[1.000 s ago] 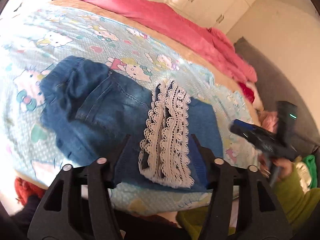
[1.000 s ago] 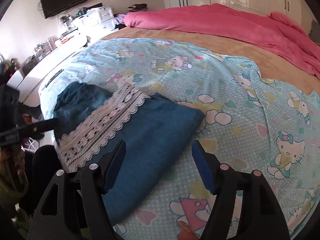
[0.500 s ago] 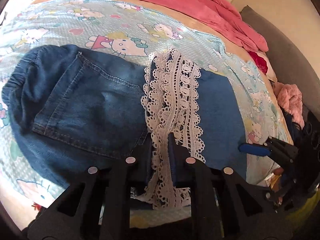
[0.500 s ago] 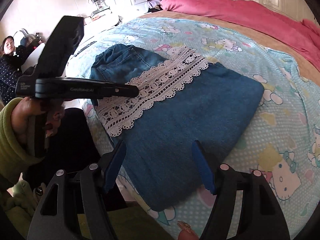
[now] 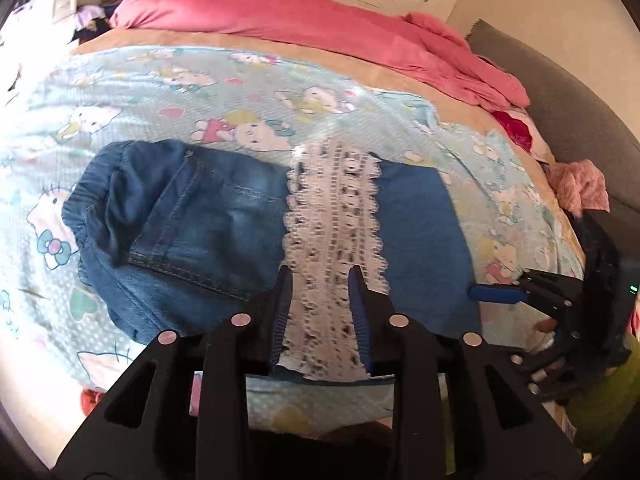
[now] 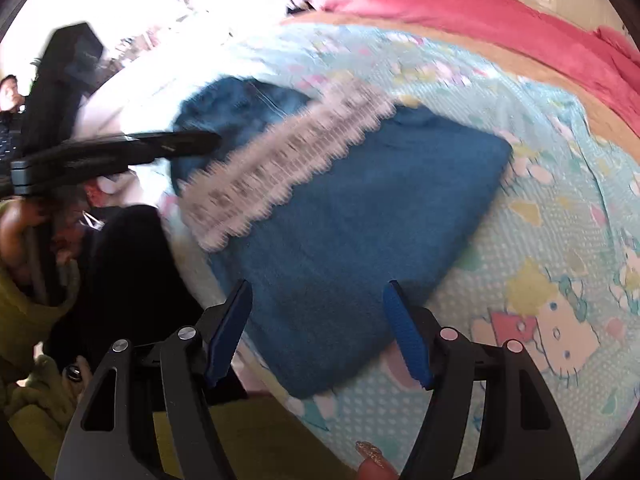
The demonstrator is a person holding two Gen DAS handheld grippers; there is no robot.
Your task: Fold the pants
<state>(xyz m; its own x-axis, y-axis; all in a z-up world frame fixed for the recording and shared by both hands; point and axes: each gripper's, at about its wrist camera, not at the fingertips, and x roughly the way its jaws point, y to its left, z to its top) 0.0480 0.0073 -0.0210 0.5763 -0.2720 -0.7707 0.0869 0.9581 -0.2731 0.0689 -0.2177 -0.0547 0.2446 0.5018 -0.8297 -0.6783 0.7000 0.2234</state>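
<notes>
Lower centre of left wrist view: left gripper jaws just reopened, part-spread around lace hem, no pinch. Pants mid-frame on bed. Right gripper spread, empty. Re-pinch all layers together, then fold.

Nothing I can see carries words, numbers or a brand that I can read. The pale blue bedsheet printed with cartoon cats, hearts and bows bears drawings only, no lettering that I can make out, right down to its near edge. The folded blue denim pants with a white lace band show stitching and a pocket but no readable label. On the side of my other black gripper, seen from my right camera, any marking is blurred past reading. A small green light glows on my right-hand device; it shows no figure.
</notes>
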